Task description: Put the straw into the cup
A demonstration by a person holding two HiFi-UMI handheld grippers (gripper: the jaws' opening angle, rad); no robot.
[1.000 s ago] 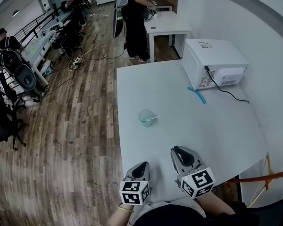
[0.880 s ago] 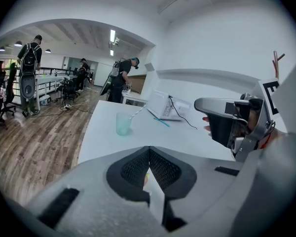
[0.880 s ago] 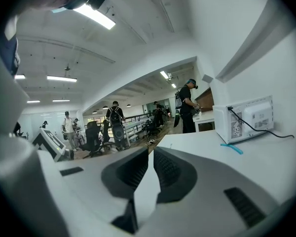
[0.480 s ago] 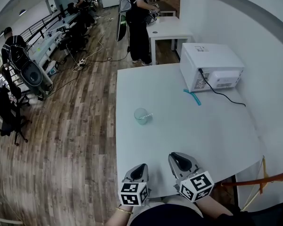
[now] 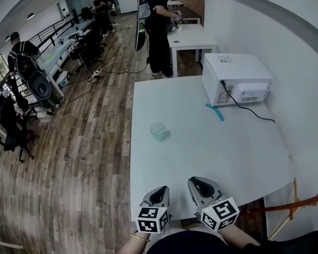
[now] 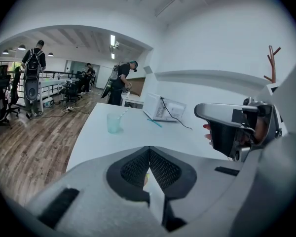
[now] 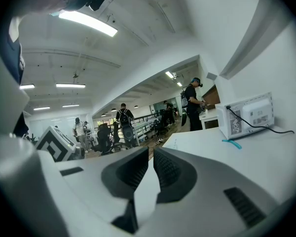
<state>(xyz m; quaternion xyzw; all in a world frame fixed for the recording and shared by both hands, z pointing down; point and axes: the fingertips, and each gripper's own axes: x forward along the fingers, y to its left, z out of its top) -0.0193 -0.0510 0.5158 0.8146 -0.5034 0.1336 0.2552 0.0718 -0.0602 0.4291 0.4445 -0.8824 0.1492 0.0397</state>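
Items as I see them from my station, largest first.

1. Room: an open office with a wooden floor (image 5: 85, 157) running along the left and a white wall (image 5: 291, 52) closing the right side. Office chairs (image 5: 13, 126) and workstations line the far left. A person (image 5: 159, 25) stands by a second, smaller desk (image 5: 191, 36) at the far end.
2. Desk (image 5: 228, 157): white, wide and mostly bare. Its left edge drops straight to the open floor, and its right side runs close to the wall.
3. Microwave (image 5: 236, 78): white, at the far right corner of the desk, with a black cable (image 5: 252, 112) trailing from it over the top.
4. Cup (image 5: 159, 132): clear, upright, near the desk's left edge and well apart from the microwave. A pale straw (image 6: 122, 113) leans in it, its tip over the rim.
5. Teal straw (image 5: 215, 111): lying flat on the desk just beside the microwave's front corner.
6. Left claw (image 5: 159, 194): at the near edge of the desk, pads together at the tips, holding nothing I can make out.
7. Right claw (image 5: 201, 185): just beside the left one at the same edge, drawn to a thin slit with nothing in it.

A broad stretch of bare desk lies between both claws and the cup, and between them and the teal straw.
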